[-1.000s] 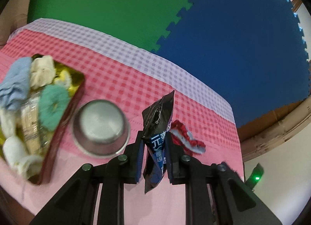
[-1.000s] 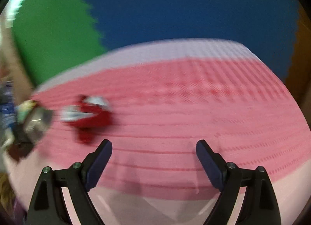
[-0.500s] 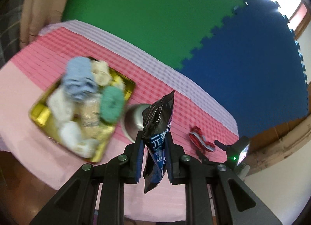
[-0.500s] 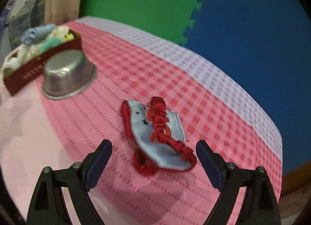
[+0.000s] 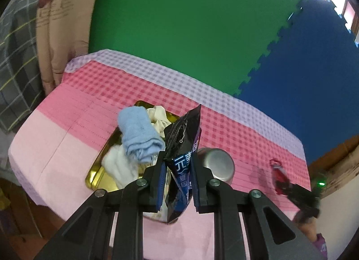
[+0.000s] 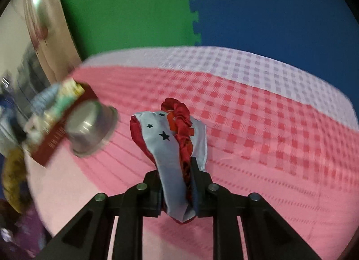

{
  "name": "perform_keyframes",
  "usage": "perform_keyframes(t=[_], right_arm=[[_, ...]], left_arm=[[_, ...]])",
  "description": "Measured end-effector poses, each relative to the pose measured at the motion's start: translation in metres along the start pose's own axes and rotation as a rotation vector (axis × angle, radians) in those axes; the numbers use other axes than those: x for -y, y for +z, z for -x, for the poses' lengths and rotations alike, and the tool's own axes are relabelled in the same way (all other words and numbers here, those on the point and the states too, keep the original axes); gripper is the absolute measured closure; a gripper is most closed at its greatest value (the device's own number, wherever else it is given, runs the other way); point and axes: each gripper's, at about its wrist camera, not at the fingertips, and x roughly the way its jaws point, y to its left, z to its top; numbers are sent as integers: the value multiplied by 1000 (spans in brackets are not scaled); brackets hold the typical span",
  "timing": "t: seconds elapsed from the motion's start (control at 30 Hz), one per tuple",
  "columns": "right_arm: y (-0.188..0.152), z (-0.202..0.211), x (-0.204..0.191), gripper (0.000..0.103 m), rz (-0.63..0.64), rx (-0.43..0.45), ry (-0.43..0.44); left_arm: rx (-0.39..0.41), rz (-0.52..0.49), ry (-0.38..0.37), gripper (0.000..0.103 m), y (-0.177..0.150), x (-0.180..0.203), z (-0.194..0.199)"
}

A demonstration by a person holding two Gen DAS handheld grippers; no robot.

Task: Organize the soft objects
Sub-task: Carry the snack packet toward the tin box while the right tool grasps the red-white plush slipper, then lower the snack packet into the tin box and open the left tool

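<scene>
The left tongs (image 5: 177,183) are pinching a black and blue snack packet (image 5: 182,147), which stands upright between the two pads and pokes out above and below them. Held up off the desk (image 5: 67,130), the packet hangs in front of a gold tray (image 5: 96,173) that sits on the pink checked cloth. In the tray lie a rolled light blue towel (image 5: 139,134), a cream cloth (image 5: 159,116) behind it and a white fluffy cloth (image 5: 119,165) at the near end. Just to the right of the tray stands a steel bowl (image 5: 216,165), turned upside down.

Over on the right side, the right tongs (image 6: 177,190) are pressed together on a red and pale blue fabric pouch (image 6: 170,145). The pouch carries small black stars and a ruffled red band down its middle, and it rises up out of the grip, lifted clear of the cloth. From this camera the upturned bowl (image 6: 92,130) and the tray's dark red side wall (image 6: 58,134) appear off to the left, blurred. In the left camera the right tongs (image 5: 298,195) show as a dark blur at the far right, near the desk edge, with the red pouch (image 5: 278,175) in them.
</scene>
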Motion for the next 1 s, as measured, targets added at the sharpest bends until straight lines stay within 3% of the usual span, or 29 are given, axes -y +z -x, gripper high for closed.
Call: perform_keyframes(t=[0.27,0.73,0.83,0.9,0.97,1.0], right_arm=[[-11,40,-5,84,-176,80,172],[5,40,-55,84,-155,95,233],[7,40,-65,84,-153,91,249],[10,39,-73,84,-150,91,263],[15,35,-89,84,-150,86,292],[19,33,-99,84,-147,87,309]], left_arm=[[-77,-33,21,86,17,-1,-68],[-173,-68,20,81,15,-7,-145],[-161,-103,28,69,13,-5,-143],[-120,-95,1,46,13,-5,-130],[-74,-62,-22,31,14,-8,-113],[-38,-37,-35,31,12,-11,-99]])
